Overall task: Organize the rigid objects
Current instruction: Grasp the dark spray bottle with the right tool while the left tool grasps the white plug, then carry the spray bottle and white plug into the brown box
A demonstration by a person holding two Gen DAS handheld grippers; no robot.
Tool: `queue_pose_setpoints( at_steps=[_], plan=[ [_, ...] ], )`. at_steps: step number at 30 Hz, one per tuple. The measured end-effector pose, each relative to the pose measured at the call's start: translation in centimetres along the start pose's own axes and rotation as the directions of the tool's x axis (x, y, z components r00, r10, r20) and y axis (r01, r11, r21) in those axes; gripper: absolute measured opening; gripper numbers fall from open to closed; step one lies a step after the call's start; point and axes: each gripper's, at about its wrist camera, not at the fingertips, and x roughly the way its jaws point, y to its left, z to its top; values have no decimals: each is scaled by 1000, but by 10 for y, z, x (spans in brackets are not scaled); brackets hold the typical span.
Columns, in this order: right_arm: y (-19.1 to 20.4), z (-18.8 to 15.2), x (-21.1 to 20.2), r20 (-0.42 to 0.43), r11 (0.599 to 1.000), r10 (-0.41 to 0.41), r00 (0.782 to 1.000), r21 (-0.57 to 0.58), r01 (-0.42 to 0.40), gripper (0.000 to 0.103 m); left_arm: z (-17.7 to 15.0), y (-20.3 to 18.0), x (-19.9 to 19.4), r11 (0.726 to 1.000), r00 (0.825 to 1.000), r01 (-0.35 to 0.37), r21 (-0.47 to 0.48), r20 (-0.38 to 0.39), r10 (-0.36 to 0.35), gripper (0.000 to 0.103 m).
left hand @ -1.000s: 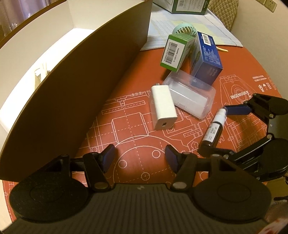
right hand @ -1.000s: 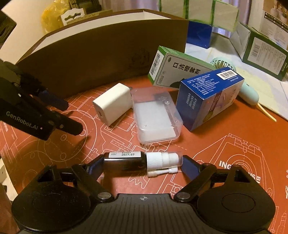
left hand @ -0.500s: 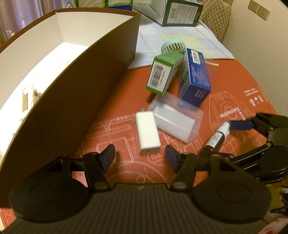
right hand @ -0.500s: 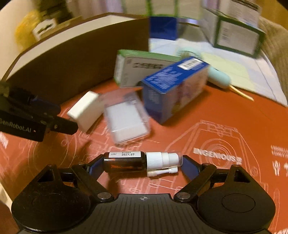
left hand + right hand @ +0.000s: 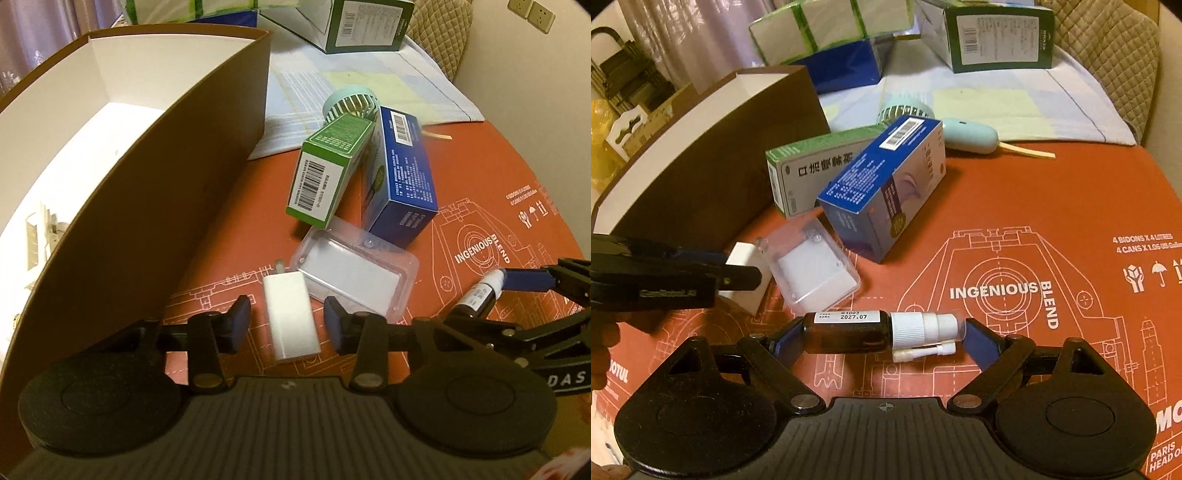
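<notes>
White charger (image 5: 291, 320) between closing left fingers (image 5: 236, 325), not yet pinched, spray bottle (image 5: 879, 331) pinched endwise by right fingers (image 5: 979, 343)

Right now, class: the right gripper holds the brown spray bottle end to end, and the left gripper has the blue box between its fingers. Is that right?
Not quite. The right gripper does hold the spray bottle end to end, but the left gripper's closing fingers have the white charger between them, not the blue box. The left wrist view shows it.

Warm, dim indoor light; white box interior (image 5: 74, 155) glared, overexposed at left; both views sharp, no blur; strong fisheye bending, dark corners at edges.
</notes>
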Motion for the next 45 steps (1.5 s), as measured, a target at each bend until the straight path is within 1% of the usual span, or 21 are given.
queue_pose_setpoints(
  at_steps=[2,3,5,11,14,19,21,26,29,34,39,45],
  plan=[
    [0,1,-2,4,1000,3,1000,5,-3,86,1,-1,2,1000,1000,0,4,-6,0,30],
    [0,1,-3,5,1000,3,1000,5,-3,86,1,-2,4,1000,1000,-1,5,-10,1,26],
    [1,2,-3,7,1000,4,1000,3,-4,86,1,-2,5,1000,1000,-7,6,-18,7,23],
    [4,2,-7,13,1000,16,1000,-9,-16,86,-1,-1,3,1000,1000,-23,7,-13,24,22],
    [8,3,-8,15,1000,24,1000,-18,-24,86,-3,2,0,1000,999,-29,-8,-16,28,22],
    [16,6,-15,26,999,40,999,-37,-39,86,-11,4,-15,999,999,-42,-7,5,42,22],
    [20,7,-17,32,998,44,999,-45,-43,86,-15,7,-25,999,999,-46,-16,19,47,21],
    [30,13,-26,52,996,66,996,-66,-63,86,-19,11,-57,999,997,-20,-44,70,23,21],
    [38,19,-34,67,993,85,994,-86,-79,86,-21,14,-77,998,994,-4,-57,106,10,21],
    [59,31,-46,89,985,119,989,-134,-107,86,-18,21,-106,997,987,4,-79,159,9,21],
    [86,45,-53,104,971,170,980,-186,-149,86,-16,34,-131,994,978,-4,-106,205,26,21],
    [124,62,-54,127,941,253,959,-264,-213,86,-15,65,-155,987,965,-48,-154,249,86,21]
  ],
)
